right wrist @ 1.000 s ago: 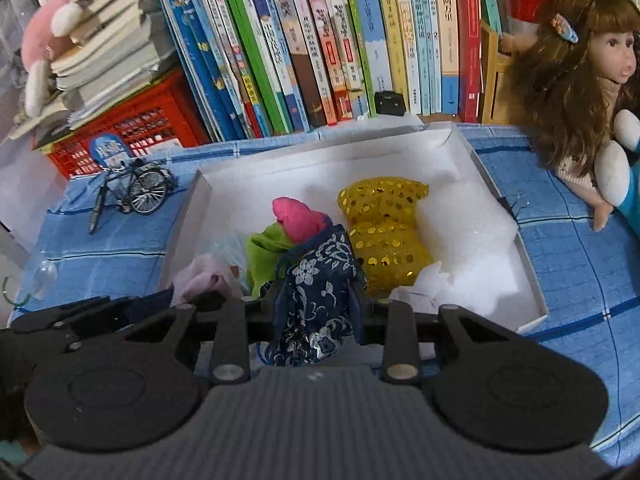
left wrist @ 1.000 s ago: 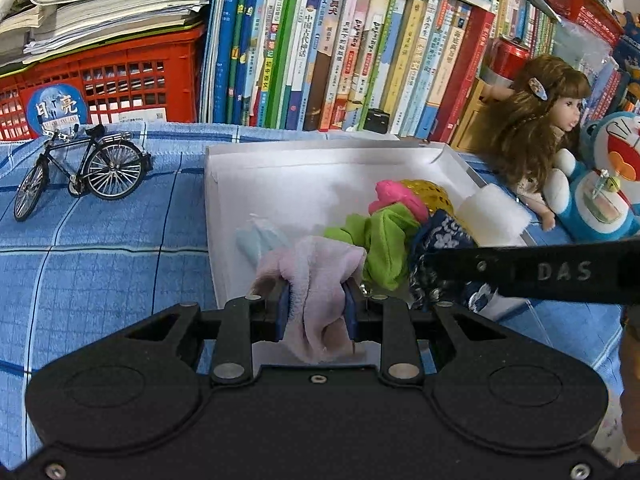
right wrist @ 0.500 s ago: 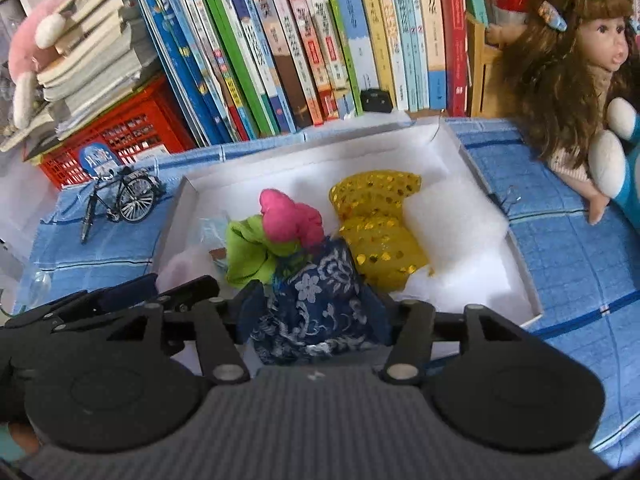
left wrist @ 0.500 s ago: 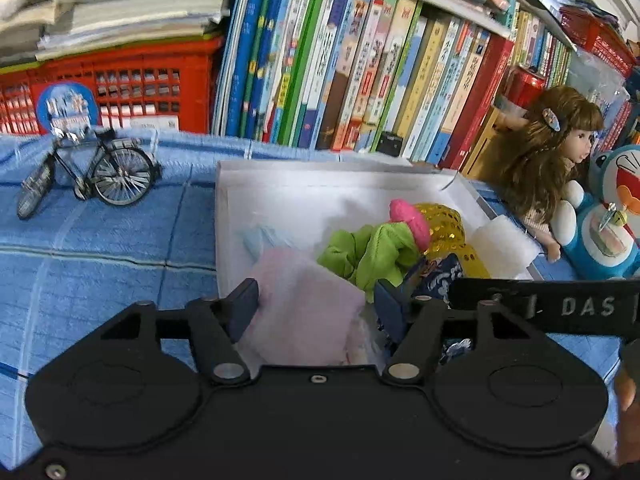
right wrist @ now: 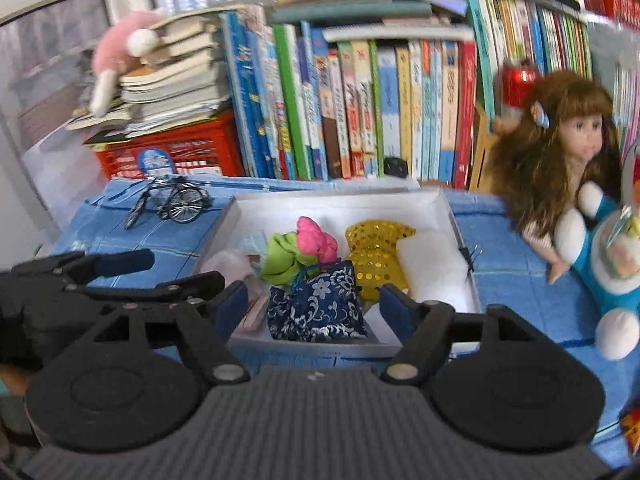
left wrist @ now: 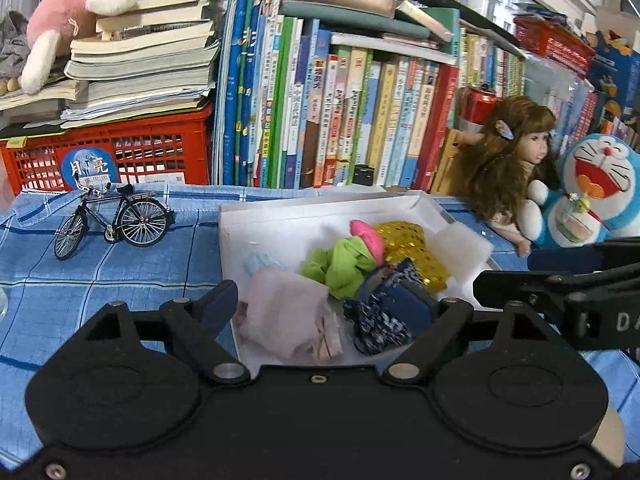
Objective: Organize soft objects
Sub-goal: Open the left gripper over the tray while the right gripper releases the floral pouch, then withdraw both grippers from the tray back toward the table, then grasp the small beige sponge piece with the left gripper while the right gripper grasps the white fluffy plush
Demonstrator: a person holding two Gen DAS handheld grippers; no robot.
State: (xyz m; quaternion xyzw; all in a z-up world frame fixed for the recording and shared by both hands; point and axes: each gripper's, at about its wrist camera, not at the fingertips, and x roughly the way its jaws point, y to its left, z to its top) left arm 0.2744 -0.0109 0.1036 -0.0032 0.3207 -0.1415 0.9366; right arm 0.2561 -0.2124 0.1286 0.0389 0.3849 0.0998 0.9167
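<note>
Jaws of both grippers, left (left wrist: pixel 320 306) and right (right wrist: pixel 314 306), are opening wide, holding nothing; pink cloth (left wrist: pixel 286 316) and blue pouch (right wrist: pixel 316 308) lie in the box (left wrist: pixel 280 216), at 6 o'clock.

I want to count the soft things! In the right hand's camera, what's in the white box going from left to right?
Pale pink cloth → green cloth → blue flowered pouch → gold sequin piece → white foam pad.

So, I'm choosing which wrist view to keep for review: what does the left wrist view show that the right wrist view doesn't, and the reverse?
Only the left: the Doraemon plush's whole face, and the pink cloth in full, between the opening left gripper's fingers, unpinched.
Only the right: the navy floral pouch in full, free between the opening right gripper's fingers.
Both: white box, green cloth, gold sequin piece, toy bicycle, doll.
</note>
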